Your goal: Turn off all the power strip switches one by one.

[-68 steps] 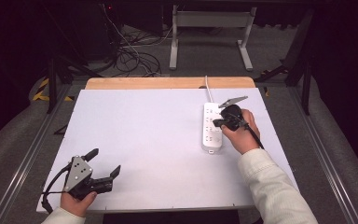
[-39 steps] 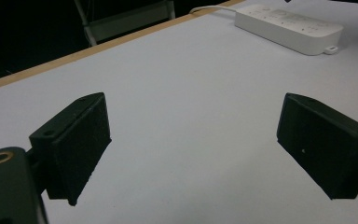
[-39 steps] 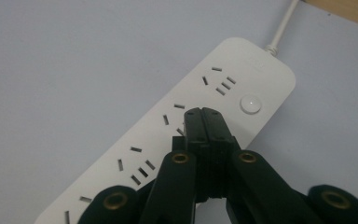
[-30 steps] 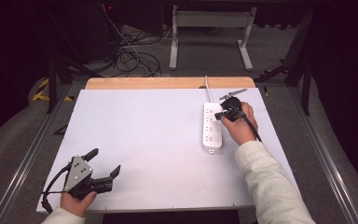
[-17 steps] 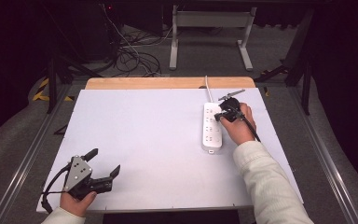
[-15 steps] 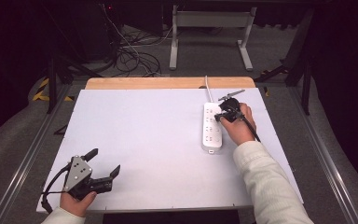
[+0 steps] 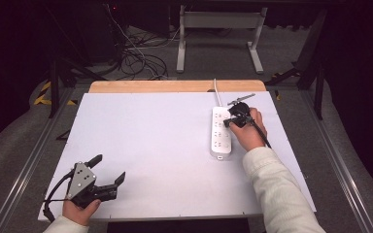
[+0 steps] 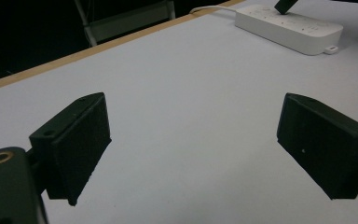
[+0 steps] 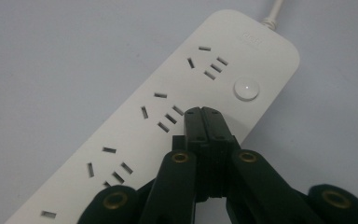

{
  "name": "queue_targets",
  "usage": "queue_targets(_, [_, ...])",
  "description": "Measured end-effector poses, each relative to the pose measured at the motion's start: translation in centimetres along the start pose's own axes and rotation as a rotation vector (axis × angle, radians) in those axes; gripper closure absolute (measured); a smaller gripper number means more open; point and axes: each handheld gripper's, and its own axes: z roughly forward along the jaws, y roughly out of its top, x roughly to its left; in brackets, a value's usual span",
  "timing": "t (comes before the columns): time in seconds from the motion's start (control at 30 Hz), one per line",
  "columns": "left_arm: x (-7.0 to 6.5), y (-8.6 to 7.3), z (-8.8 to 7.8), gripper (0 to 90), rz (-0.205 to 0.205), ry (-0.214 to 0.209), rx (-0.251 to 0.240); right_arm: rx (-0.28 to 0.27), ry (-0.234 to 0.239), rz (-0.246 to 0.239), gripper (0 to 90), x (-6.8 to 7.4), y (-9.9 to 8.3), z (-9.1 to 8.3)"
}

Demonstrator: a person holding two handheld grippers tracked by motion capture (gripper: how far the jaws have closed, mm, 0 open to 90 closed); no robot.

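Two grippers are seen at a white table (image 7: 165, 145): the right gripper (image 7: 234, 116), jaws pressed together and empty, is held over a white power strip (image 7: 221, 131) near the right edge, while the left gripper (image 7: 108, 175), jaws spread apart, is held at the near left corner.

Glossy white plastic power strip (image 9: 168, 121), matt white table (image 7: 145, 141), wooden edge (image 7: 150, 86)
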Motion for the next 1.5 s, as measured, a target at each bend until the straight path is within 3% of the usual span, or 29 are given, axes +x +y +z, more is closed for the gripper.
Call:
queue_targets(0.33, [0.0, 0.0, 0.0, 10.2, 0.009, -0.003, 0.005, 0.006, 0.014, 0.032, 90.0, -0.2, 0.0, 0.0])
queue_targets(0.63, [-0.1, 0.0, 0.1, 10.2, 0.005, -0.004, 0.005, 0.012, -0.012, 0.013, 90.0, 0.1, 0.1, 0.1])
queue_targets(0.93, [0.0, 0.0, 0.0, 10.2, 0.0, -0.001, -0.001, 0.014, -0.003, 0.026, 90.0, 0.0, 0.2, 0.0])
queue_targets(1.0, [0.1, 0.0, 0.0, 10.2, 0.001, 0.0, 0.001, -0.038, -0.003, -0.001, 90.0, 0.3, 0.4, -0.8])
queue_targets(1.1, [0.1, 0.0, 0.1, 10.2, 0.006, -0.001, 0.006, -0.142, 0.016, -0.003, 90.0, 0.6, 0.8, -2.0])
queue_targets(1.23, [0.0, 0.0, 0.1, 10.2, 0.005, 0.001, 0.006, -0.13, -0.005, -0.039, 90.0, 0.7, 1.1, -1.9])
queue_targets(1.5, [0.1, 0.0, 0.1, 10.2, 0.001, 0.001, 0.008, -0.145, -0.01, -0.017, 90.0, 0.2, 1.7, -2.0])
